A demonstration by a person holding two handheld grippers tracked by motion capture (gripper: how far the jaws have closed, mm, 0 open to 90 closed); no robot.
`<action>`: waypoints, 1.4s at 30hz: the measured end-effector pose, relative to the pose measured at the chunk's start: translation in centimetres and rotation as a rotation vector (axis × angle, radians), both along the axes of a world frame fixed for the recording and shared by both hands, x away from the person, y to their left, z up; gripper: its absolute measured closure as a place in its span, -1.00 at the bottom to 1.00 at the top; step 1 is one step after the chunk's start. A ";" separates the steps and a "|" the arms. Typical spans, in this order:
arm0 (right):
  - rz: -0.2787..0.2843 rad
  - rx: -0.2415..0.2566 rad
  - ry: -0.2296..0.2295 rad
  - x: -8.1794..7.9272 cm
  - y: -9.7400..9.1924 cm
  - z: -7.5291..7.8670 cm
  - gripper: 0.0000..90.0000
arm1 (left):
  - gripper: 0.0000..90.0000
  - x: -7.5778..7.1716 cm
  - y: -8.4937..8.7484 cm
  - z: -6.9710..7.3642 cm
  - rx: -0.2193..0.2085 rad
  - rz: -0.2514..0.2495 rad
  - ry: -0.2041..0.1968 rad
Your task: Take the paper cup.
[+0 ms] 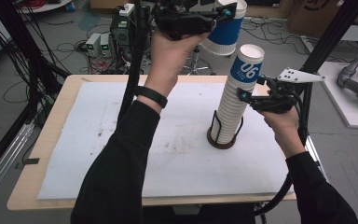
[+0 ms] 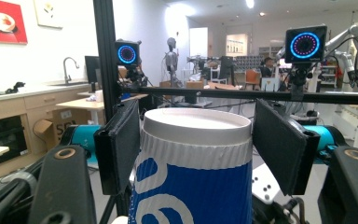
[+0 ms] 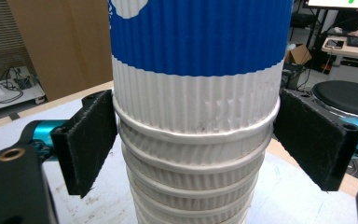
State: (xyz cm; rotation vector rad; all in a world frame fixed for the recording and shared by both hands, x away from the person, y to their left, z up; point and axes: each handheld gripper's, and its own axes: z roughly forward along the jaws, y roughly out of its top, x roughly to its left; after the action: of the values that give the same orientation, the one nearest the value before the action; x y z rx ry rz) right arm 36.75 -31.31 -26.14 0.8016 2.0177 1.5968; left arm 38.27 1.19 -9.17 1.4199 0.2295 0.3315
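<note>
The work in hand is taking paper cups off a stack one at a time, and one cup is already off. The left gripper (image 1: 221,16) is raised well above and beyond the far edge of the table (image 1: 65,107), its jaws closed on a single blue-and-white ribbed paper cup (image 1: 227,28); in the left gripper view the pads press on that cup (image 2: 193,163) just under its white rim, so the grip looks secure.

The rest of the cup stack (image 1: 235,100) stands upright in a dark wire holder (image 1: 223,137) on the white mat (image 1: 121,140), toward the right edge of the table and about midway between near and far edges. The right gripper (image 1: 247,98) sits at the upper part of the stack, jaws on either side of it. In the right gripper view the left pad touches the rim of the second cup down, while the right pad stands a little off the stack (image 3: 196,140), so it braces rather than clamps.

By my reading, separation is done; what remains is to set the lifted cup down somewhere, and many cups are left in the holder.
</note>
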 end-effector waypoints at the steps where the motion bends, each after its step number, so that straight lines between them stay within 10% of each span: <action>1: -0.001 -0.002 -0.001 0.0 0.0 0.0 -0.68 | -0.26 -0.2 0.4 -0.2 -0.001 0.005 0.002; 19: -0.003 0.001 -0.005 0.0 0.0 0.0 -0.68 | -0.26 -3.5 6.3 -5.6 -0.003 0.021 0.042; 42: -0.004 0.005 -0.006 -0.2 0.0 -0.1 -0.68 | -0.26 -7.0 9.6 -16.5 -0.011 -0.012 0.136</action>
State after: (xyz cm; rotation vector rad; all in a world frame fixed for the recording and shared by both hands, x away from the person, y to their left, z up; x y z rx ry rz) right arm 36.58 -31.30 -26.28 0.8011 2.0075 1.6008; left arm 31.29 10.84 -25.68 1.4337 0.3334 0.2239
